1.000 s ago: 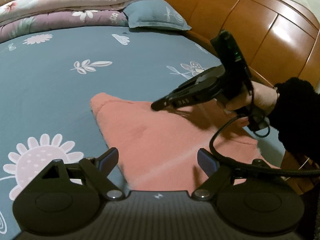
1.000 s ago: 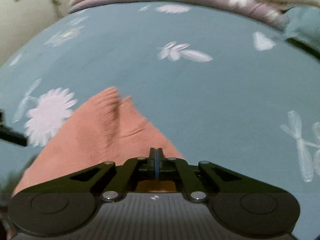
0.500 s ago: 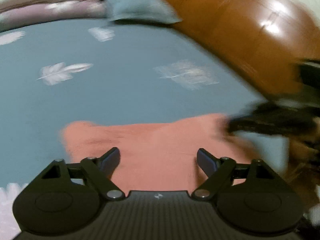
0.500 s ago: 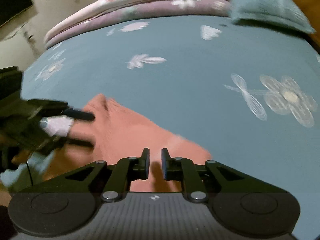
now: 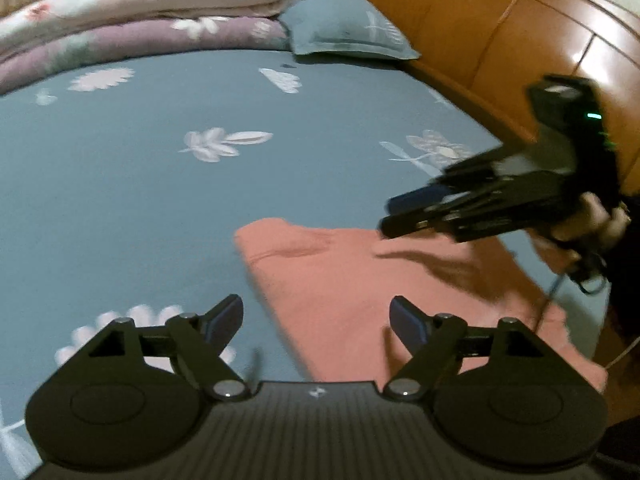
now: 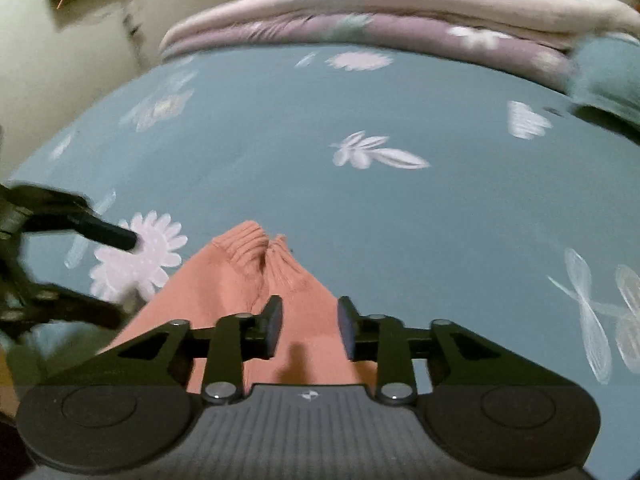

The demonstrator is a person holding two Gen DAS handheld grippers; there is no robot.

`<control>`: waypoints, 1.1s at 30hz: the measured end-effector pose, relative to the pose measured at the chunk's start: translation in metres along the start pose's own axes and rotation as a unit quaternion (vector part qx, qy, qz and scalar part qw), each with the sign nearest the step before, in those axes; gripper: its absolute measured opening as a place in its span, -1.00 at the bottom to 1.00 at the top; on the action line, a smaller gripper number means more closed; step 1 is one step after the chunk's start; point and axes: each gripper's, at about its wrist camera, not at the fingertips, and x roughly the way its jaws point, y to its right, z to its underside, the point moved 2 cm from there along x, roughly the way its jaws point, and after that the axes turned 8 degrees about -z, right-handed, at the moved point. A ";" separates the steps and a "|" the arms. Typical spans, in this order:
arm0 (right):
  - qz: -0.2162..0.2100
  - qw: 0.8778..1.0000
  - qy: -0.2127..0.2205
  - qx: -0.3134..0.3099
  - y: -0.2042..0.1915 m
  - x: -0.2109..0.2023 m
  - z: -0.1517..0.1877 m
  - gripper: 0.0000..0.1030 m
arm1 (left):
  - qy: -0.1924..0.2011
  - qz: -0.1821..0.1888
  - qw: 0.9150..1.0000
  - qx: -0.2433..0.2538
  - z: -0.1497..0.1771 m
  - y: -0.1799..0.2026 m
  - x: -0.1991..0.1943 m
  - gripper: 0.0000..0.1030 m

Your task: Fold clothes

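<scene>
A salmon-pink folded garment [image 5: 360,280] lies flat on the blue floral bedsheet [image 5: 160,200]. My left gripper [image 5: 316,316] hovers open over the garment's near left edge, with nothing between its fingers. In the left wrist view, my right gripper [image 5: 390,216] comes in from the right above the garment, held by a hand [image 5: 592,220]. In the right wrist view, my right gripper [image 6: 309,328] is open just above the garment [image 6: 240,280], whose ribbed end points away. The left gripper [image 6: 120,276] shows blurred at the left edge.
Folded pink and purple quilts [image 5: 160,8] and a blue pillow [image 5: 344,32] lie at the far end of the bed. A wooden headboard [image 5: 500,40] runs along the right. A cable [image 5: 552,300] hangs from the right gripper. A pale wall [image 6: 60,60] stands beyond the bed's left side.
My right gripper has gone from shut to open, letting go of the garment, and lifted slightly. The left gripper stayed open while its view swung right and back.
</scene>
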 end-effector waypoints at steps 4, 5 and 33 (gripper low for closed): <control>-0.020 0.999 -0.029 -0.024 -0.002 0.035 -0.007 -0.11 | -0.005 -0.005 1.000 -0.021 0.009 -0.016 -0.010 0.56; -0.027 0.999 -0.031 -0.026 -0.004 0.038 -0.006 -0.25 | -0.007 -0.006 1.000 -0.023 0.011 -0.019 -0.011 0.57; 0.083 0.987 0.051 0.125 -0.024 -0.113 0.147 -0.05 | -0.043 0.096 0.993 0.054 0.007 0.078 0.026 0.57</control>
